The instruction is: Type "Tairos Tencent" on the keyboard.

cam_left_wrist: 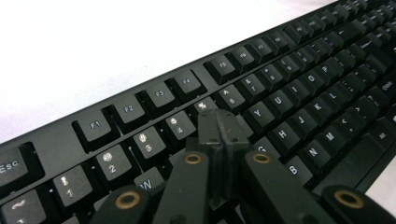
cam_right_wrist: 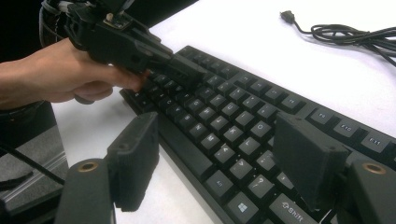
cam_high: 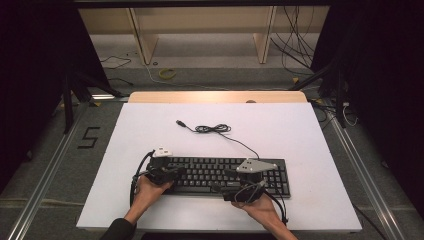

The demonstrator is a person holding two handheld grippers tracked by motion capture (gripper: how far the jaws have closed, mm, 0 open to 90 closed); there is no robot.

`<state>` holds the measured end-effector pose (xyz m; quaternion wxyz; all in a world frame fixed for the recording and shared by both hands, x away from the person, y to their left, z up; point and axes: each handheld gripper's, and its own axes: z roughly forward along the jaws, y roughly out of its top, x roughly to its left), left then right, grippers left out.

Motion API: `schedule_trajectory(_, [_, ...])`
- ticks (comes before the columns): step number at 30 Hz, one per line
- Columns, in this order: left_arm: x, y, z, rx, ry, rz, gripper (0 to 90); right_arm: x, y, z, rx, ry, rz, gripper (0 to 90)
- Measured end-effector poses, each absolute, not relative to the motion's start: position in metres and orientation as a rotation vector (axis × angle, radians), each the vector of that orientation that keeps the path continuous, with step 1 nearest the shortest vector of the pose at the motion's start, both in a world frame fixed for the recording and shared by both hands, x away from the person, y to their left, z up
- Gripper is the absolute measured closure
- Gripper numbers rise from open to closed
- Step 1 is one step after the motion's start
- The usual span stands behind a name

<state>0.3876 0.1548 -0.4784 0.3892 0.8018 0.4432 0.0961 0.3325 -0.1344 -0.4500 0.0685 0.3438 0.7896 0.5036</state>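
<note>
Black left gripper [cam_left_wrist: 218, 127] jaws together on keyboard [cam_left_wrist: 299, 88] keys

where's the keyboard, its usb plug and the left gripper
keyboard [cam_high: 220, 175], high view, on the middle key rows
usb plug [cam_high: 179, 122], high view, on the cable's free end
left gripper [cam_left_wrist: 218, 127], left gripper view, on the shut jaw tips over the number row
</note>
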Motion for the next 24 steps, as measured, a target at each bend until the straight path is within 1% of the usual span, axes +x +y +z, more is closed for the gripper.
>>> schedule_trajectory(15, [0.3863, 0.1566, -0.4748, 2.021, 1.119, 0.250, 88.7, 0.3330, -0.1348, -0.4501, 1.040, 2.373, 1.519, 32.5])
schedule_trajectory(24, [0.3833, 0.1612, -0.4692, 1.980, 1.110, 0.240, 76.5, 0.3342, -0.1351, -0.4513, 1.046, 2.371, 1.515, 32.3])
